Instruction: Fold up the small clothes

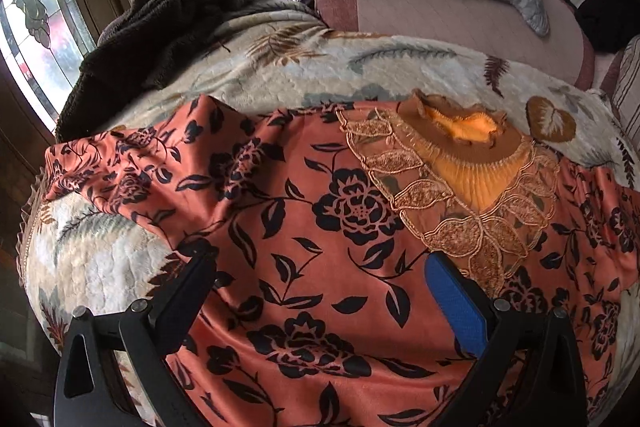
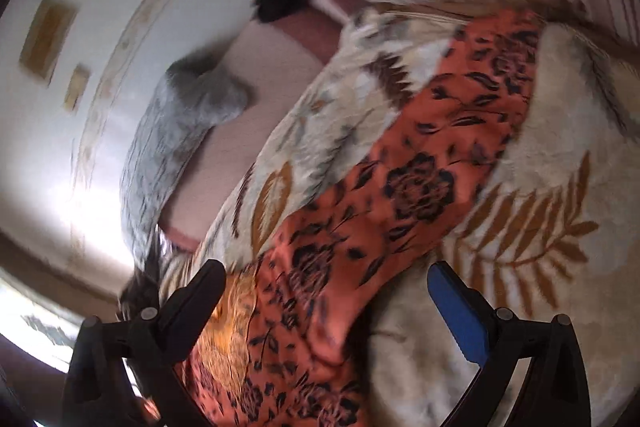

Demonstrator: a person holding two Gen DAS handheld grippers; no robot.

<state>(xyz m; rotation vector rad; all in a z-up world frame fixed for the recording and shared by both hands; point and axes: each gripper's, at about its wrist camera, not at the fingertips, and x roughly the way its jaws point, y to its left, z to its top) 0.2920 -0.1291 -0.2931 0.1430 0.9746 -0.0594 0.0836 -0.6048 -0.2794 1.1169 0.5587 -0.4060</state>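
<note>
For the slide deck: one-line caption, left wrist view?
Open left gripper above floral garment spread on leaf-print blanket.

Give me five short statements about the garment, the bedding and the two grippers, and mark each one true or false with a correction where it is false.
1. The floral garment is orange-red with a black flower print. True.
2. The left gripper is shut on the garment's sleeve. False: its jaws stand wide apart over the cloth, holding nothing.
3. The neckline carries lace trim. True.
4. The garment lies on a bare wooden table. False: it lies on a cream blanket with a leaf pattern.
5. The right gripper is open, with the garment between its fingers. True; the view is blurred, and the cloth passes between the spread fingers.
</note>
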